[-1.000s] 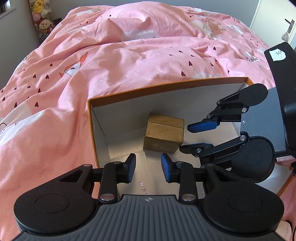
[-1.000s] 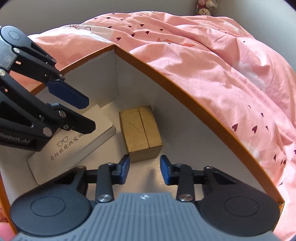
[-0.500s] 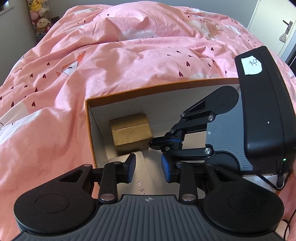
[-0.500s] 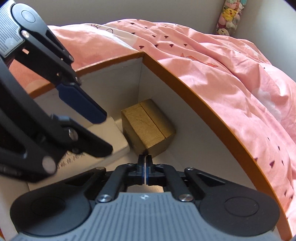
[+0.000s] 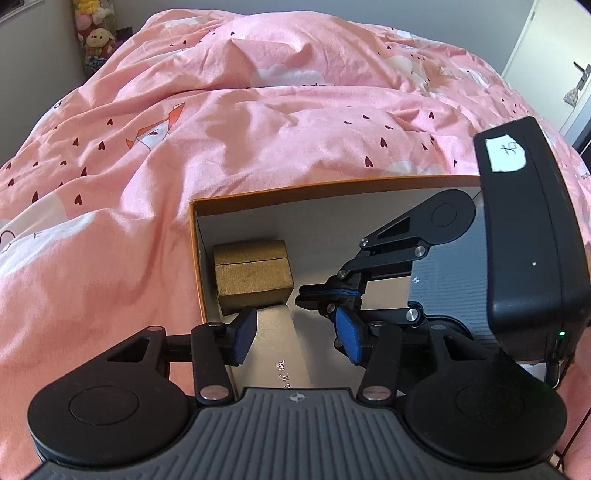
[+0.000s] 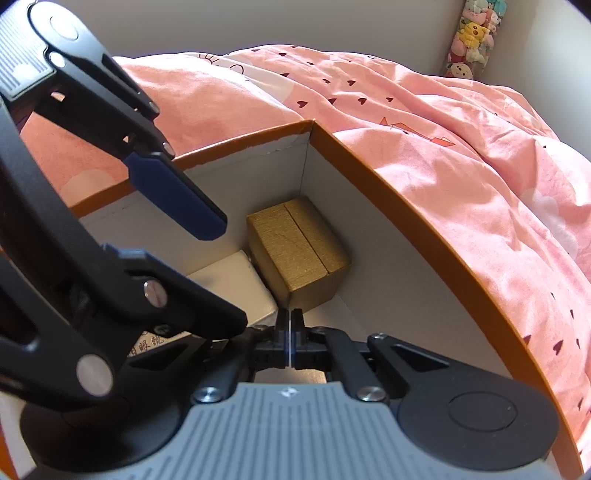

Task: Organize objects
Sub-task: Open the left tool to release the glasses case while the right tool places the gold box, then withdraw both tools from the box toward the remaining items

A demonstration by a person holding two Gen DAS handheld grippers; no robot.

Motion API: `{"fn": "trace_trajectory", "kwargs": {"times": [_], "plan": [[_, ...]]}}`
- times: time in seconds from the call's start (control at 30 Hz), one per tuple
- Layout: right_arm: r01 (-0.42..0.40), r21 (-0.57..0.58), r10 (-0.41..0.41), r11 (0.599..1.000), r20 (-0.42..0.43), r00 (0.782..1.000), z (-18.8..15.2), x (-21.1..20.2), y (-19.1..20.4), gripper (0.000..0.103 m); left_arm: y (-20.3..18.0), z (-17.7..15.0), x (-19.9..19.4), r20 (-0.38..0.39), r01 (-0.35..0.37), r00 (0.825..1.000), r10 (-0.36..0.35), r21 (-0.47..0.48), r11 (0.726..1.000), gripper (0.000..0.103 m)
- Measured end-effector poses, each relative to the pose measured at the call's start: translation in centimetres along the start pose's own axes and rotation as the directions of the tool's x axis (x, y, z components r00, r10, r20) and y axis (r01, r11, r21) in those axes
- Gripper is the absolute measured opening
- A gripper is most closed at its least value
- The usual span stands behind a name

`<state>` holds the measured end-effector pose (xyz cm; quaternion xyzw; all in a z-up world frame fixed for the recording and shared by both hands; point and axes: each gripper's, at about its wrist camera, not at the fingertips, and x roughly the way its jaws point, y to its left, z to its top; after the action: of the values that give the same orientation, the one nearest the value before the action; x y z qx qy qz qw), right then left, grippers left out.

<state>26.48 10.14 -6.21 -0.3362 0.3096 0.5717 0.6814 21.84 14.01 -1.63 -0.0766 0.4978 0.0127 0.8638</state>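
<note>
From the left wrist camera, the left gripper [image 5: 293, 338] hangs over the near end of an orange-rimmed cardboard box [image 5: 332, 186] that sits on a bed covered by a pink duvet [image 5: 221, 122] dotted with small dark hearts. Its blue-padded fingers [image 5: 243, 336] stand spread apart, with nothing between them; below them lies a flat white case [image 5: 280, 343] printed with small characters. Beyond that, the gold box [image 5: 251, 271] is tucked into the far left corner of the cardboard box, close against the left wall, its near edge touching or just beside the white case. The right gripper [image 5: 306, 293] reaches in from the right, jaws pressed together, tips just beside the gold box's right face; whether they touch it cannot be told here. Stuffed toys [image 5: 92, 33] are stacked at the wall, top left, and a white door [image 5: 554, 66] shows at the far right.

Over to the right wrist camera: the right gripper [image 6: 290, 328] is closed flat, fingers [image 6: 282, 332] meeting with nothing held, tips at the near lower corner of the gold box [image 6: 295, 251]. That box sits in the corner of the cardboard box [image 6: 406, 206], a seam running along its top. The white case [image 6: 236, 280] lies beside it on the left. The left gripper [image 6: 221, 269] looms large at left, jaws apart above the case. Pink duvet [image 6: 461, 147] fills the right, stuffed toys [image 6: 469, 40] top right.
</note>
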Motion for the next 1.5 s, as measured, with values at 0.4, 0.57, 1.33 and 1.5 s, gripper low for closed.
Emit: {"fn": "trace_trajectory", "kwargs": {"times": [0.4, 0.57, 1.33, 1.5], "plan": [[0.141, 0.316, -0.164, 0.938, 0.048, 0.985, -2.1, -10.6, 1.0, 0.058, -3.0, -3.7, -6.8, 0.134, 0.048, 0.989, -0.056, 0.063, 0.997, 0.060], [0.127, 0.432, -0.185, 0.893, 0.094, 0.978, -5.3, -15.2, 3.4, 0.062, -3.9, -7.1, -9.0, 0.092, 0.100, 0.990, -0.109, 0.093, 0.991, 0.064], [0.067, 0.516, -0.023, 0.854, -0.093, 0.995, -15.3, -18.8, 16.9, 0.048, -4.6, -18.7, -10.4, -0.174, 0.234, 0.965, -0.199, 0.216, 0.948, 0.062], [0.072, 0.598, -0.017, 0.798, -0.096, 0.995, -15.5, -18.0, 14.8, 0.045, -3.7, -16.7, -8.2, -0.108, 0.228, 0.970, -0.219, 0.083, 0.970, 0.062]]}}
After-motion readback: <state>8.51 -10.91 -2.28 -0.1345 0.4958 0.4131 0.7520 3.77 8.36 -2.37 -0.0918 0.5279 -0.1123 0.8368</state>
